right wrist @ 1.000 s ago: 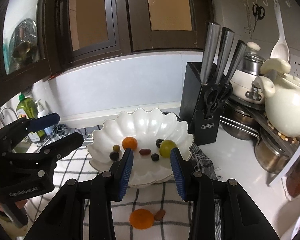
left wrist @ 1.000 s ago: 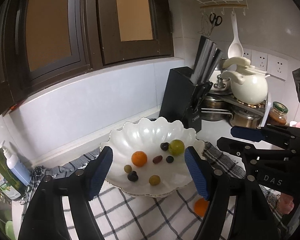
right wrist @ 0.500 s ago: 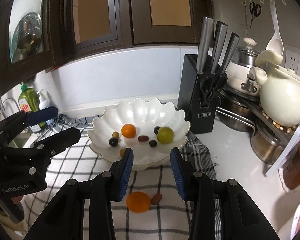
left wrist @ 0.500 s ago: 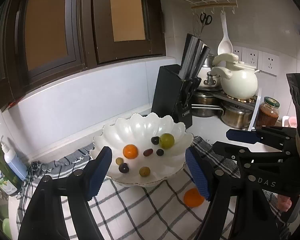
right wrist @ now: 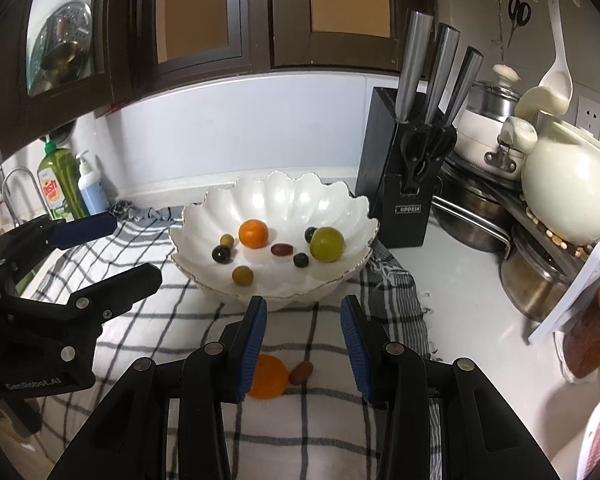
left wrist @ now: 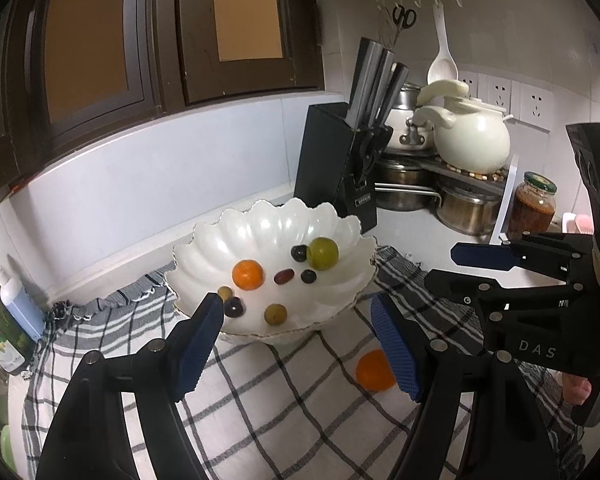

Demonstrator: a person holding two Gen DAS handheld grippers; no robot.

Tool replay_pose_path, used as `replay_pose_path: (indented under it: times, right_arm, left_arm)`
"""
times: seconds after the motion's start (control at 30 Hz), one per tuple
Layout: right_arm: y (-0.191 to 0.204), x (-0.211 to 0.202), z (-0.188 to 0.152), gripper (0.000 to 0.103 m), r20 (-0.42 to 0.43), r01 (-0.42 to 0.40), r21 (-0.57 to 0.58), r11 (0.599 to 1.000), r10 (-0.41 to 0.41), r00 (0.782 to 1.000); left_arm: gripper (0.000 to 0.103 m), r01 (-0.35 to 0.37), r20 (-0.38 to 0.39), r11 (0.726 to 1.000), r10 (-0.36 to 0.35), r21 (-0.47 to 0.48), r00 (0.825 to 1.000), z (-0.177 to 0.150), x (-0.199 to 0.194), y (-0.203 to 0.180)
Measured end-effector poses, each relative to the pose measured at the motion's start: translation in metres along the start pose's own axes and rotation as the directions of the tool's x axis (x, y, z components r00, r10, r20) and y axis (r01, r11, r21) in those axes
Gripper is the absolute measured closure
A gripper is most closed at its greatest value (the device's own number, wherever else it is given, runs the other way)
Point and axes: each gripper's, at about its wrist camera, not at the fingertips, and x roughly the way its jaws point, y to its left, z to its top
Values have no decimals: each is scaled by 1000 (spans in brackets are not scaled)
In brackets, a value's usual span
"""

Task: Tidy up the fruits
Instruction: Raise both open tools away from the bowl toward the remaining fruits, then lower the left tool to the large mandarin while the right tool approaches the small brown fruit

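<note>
Claws [right wrist: 304,344] have backed away from bowl [right wrist: 340,216], both spread.

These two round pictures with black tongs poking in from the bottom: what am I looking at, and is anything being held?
No robot here: a person holds a two-finger gripper in each hand, each carrying a fisheye camera looking along its fingers. One picture is from the left gripper, the other from the right gripper; each also shows the other at its edge. Both are open and hold nothing. On the checked cloth stands a white scalloped bowl with small fruits inside. An orange and a small brown fruit lie on the cloth outside the bowl, below the right gripper.
</note>
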Motion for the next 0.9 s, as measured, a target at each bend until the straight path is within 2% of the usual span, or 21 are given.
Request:
replay_pose_path:
  times: [0.6, 0.9]
  right_arm:
    - [-12, 26, -25, 63, -82, -14, -9, 1000, 13, 997]
    - [-19, 43, -36, 63, -123, -32, -17, 999, 29, 992]
  left_arm:
    - [27, 45, -69, 998, -41, 54, 997, -27, 28, -22]
    - [27, 96, -135, 993, -86, 70, 987, -44, 51, -36]
